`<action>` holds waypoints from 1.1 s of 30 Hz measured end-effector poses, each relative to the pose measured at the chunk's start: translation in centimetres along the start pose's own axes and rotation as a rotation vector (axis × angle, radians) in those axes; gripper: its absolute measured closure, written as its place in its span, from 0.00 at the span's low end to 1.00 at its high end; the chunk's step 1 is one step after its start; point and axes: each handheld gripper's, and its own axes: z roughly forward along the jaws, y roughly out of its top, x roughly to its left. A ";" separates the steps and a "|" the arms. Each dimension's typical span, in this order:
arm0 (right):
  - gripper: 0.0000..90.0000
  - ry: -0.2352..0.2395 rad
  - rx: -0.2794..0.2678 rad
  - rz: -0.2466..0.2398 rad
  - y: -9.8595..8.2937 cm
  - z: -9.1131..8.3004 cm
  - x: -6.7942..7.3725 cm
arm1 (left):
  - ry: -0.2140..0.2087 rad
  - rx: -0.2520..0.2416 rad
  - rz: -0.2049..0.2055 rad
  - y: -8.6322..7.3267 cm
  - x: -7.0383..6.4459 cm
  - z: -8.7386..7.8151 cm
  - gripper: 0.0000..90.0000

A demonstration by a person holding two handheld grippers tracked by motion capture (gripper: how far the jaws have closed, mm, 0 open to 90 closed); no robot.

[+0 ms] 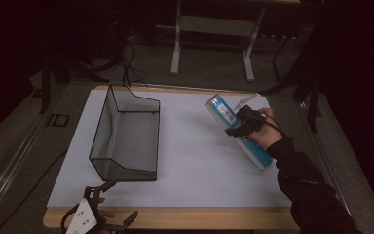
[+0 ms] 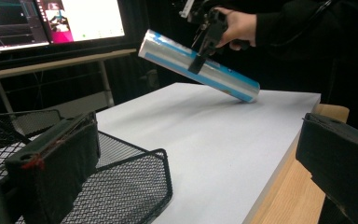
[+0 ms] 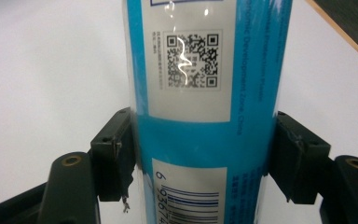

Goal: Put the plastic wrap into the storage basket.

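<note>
1. A dim room surrounds a wooden table [image 1: 272, 218] topped with a white board [image 1: 195, 161].
2. Grey floor [image 1: 209, 73] lies beyond, crossed by black cables [image 1: 126, 61].
3. A white-legged bench [image 1: 214, 29] stands far.
4. Lit monitors [image 2: 51, 21] glow on a desk.

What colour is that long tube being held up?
The tube is bright blue with white label panels; the right gripper view shows it best.

So the right tool [image 1: 244, 123] is clamped around a blue and silver tube [image 1: 237, 130], gripping it near the middle. The tube is tilted, lower end on the white counter [image 1: 195, 161] just by the person's sleeve [image 1: 307, 190]. Well off to that tool's left sits a black mesh basket [image 1: 126, 134]. The left tool [image 1: 104, 214] hangs at the counter's near edge, just below the basket's corner.
</note>
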 end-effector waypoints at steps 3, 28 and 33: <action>0.36 -0.012 -0.012 0.067 -0.1 0.9 -1.0 | -0.001 0.001 0.003 0.0 0.0 0.0 0.00; 0.36 -0.028 0.198 0.228 0.5 9.5 -4.2 | -0.011 -0.011 0.008 0.0 0.0 -0.3 0.00; 0.36 -0.015 0.220 0.216 0.5 9.8 -4.2 | -0.015 -0.010 0.001 0.0 0.1 -0.3 0.00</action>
